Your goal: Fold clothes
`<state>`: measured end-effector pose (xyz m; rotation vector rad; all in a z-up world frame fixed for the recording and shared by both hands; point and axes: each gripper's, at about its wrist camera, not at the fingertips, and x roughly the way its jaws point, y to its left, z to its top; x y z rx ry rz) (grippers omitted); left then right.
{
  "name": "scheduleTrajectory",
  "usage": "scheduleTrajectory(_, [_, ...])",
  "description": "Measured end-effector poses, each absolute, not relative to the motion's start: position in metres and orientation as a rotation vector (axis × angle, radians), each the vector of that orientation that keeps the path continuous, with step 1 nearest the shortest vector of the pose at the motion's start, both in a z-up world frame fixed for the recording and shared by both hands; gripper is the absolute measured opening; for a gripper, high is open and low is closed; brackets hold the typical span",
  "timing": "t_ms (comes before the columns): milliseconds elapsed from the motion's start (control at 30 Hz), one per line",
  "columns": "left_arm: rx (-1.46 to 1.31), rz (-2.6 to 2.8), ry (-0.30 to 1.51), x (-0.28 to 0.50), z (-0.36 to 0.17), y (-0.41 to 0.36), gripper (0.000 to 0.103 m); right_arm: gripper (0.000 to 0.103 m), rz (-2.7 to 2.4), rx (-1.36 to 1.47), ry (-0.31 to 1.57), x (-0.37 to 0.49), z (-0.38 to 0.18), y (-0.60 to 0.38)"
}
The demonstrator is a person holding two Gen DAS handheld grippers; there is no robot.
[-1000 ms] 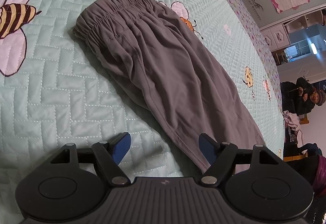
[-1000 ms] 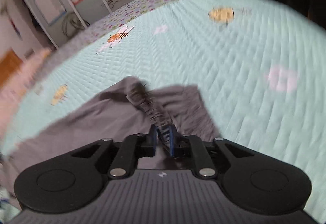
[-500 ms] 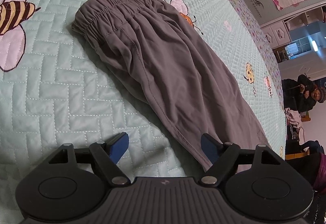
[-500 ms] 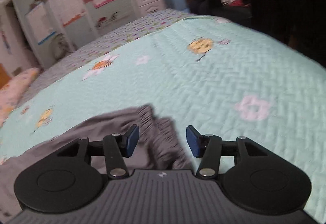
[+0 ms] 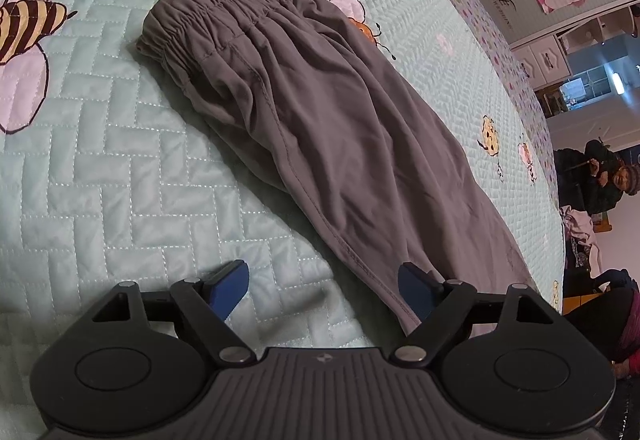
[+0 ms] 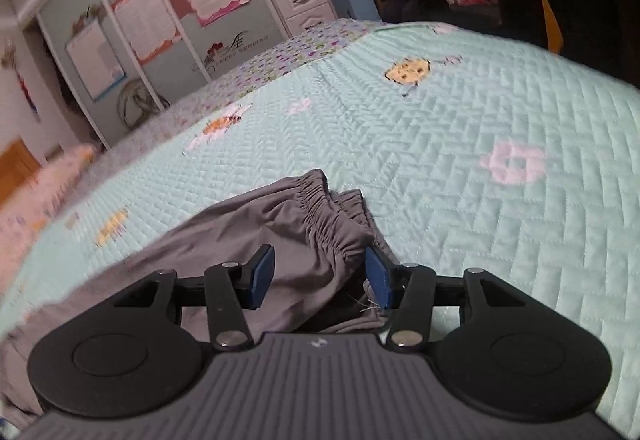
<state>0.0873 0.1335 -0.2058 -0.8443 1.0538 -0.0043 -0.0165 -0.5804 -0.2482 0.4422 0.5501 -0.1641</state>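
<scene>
Two grippers, ours, spread wide over gray trousers [image 5: 328, 128] on the bee-print quilt [image 5: 100, 180]: left gripper [image 5: 323, 290] by the cuff, right gripper [image 6: 319, 275], jaws lately opened, straddling the waistband.

Both wrist cams close, angled down; share trousers [image 5: 328, 128] [image 6: 280, 232].

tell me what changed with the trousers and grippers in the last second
The right gripper let go of the elastic waistband: its jaws have just been opening, and the band now lies loose on the quilt. The left gripper stayed open over the hem end, and the grey trousers stayed flat.
</scene>
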Motion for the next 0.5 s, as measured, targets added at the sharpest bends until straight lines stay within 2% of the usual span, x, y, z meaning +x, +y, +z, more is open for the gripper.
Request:
scheduleTrajectory(133, [-0.839, -0.005, 1.054, 0.086, -0.206, 0.133, 0.084, 0.048, -0.191, 0.427, 0.575, -0.01, -0.254, -0.576])
scheduleTrajectory(233, [-0.837, -0.006, 1.052, 0.085, -0.207, 0.133, 0.084, 0.037, -0.237, 0.542, 0.576, -0.007, -0.26, -0.588])
scheduleTrajectory(267, [-0.836, -0.007, 1.051, 0.084, -0.207, 0.132, 0.084, 0.031, -0.241, 0.594, 0.561, -0.01, -0.261, -0.591])
scheduleTrajectory(300, [-0.835, -0.007, 1.05, 0.084, -0.207, 0.132, 0.084, 0.019, -0.237, 0.64, 0.552, -0.01, -0.263, -0.595])
scheduleTrajectory(367, [-0.831, -0.008, 1.05, 0.084, -0.208, 0.132, 0.085, 0.005, -0.23, 0.704, 0.536, -0.012, -0.263, -0.599])
scheduleTrajectory(500, [-0.824, -0.009, 1.049, 0.084, -0.208, 0.131, 0.085, 0.002, -0.229, 0.747, 0.477, -0.022, -0.245, -0.593])
